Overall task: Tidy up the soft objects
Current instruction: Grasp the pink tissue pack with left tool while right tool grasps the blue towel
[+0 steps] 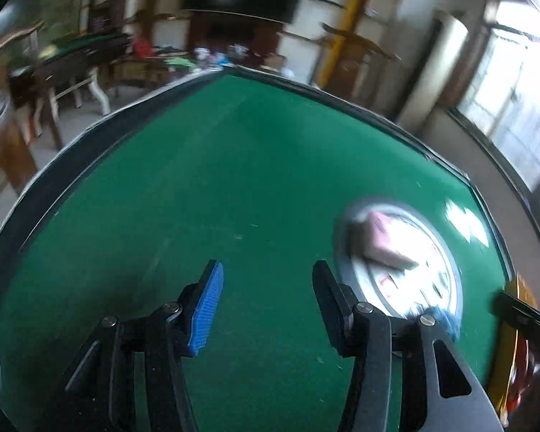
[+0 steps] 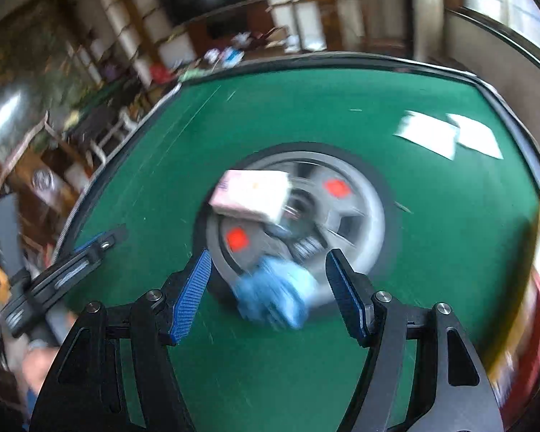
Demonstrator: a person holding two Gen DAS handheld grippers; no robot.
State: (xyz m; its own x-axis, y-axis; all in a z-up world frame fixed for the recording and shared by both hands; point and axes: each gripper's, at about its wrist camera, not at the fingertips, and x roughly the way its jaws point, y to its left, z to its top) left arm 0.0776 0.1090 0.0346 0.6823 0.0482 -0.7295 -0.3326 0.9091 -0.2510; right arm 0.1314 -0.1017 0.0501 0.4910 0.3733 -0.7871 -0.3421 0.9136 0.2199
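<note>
A pink sponge-like block (image 2: 252,194) lies on a round grey hub (image 2: 356,194) set in the middle of the green felt table (image 2: 342,108). A fluffy blue soft object (image 2: 273,295) lies on the hub's near edge, just ahead of and between the fingers of my open, empty right gripper (image 2: 268,288). In the left wrist view the pink block (image 1: 381,241) and the hub (image 1: 446,273) are at the right, with a bit of the blue object (image 1: 448,320) behind my right finger. My left gripper (image 1: 266,306) is open and empty over bare felt.
Two white paper sheets (image 2: 450,135) lie on the felt at the far right. The left gripper's body (image 2: 64,273) shows at the left of the right wrist view. A yellow and red package (image 1: 514,352) sits at the table's right edge. Furniture stands beyond the table.
</note>
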